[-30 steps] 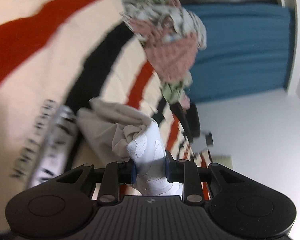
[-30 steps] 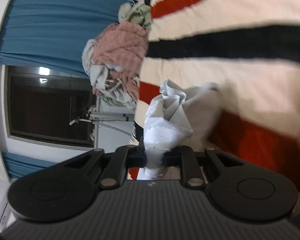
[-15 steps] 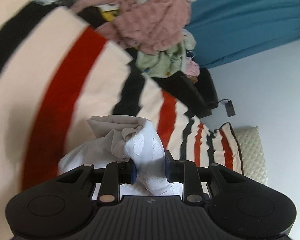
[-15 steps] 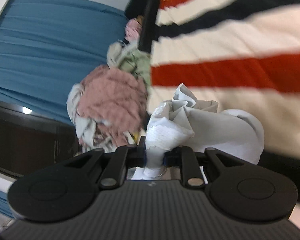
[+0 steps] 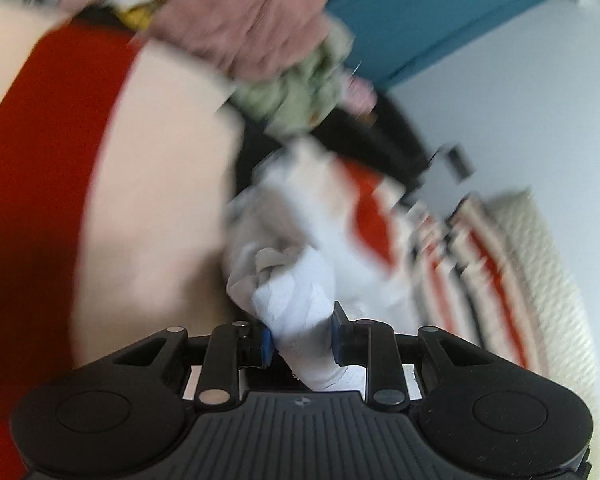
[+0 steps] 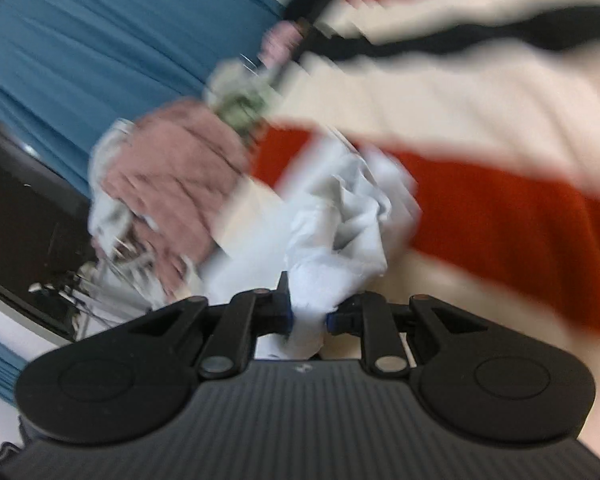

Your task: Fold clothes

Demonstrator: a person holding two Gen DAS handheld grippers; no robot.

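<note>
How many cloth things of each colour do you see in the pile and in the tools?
White, held by both tools: 1, the white garment
Pink: 1, the pink knit
Green: 1, the green cloth
Total: 3. Blur may hide more.

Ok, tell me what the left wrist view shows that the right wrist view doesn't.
Only the left wrist view shows a quilted cream cushion at the right edge and a white wall. Only the right wrist view shows a dark window with a pale frame. Both show a gripper shut on bunched white cloth, the left gripper and the right gripper on the white garment, over a striped blanket of cream, red and black, with a pink garment in a clothes pile and a blue curtain behind. Both are motion-blurred.
</note>
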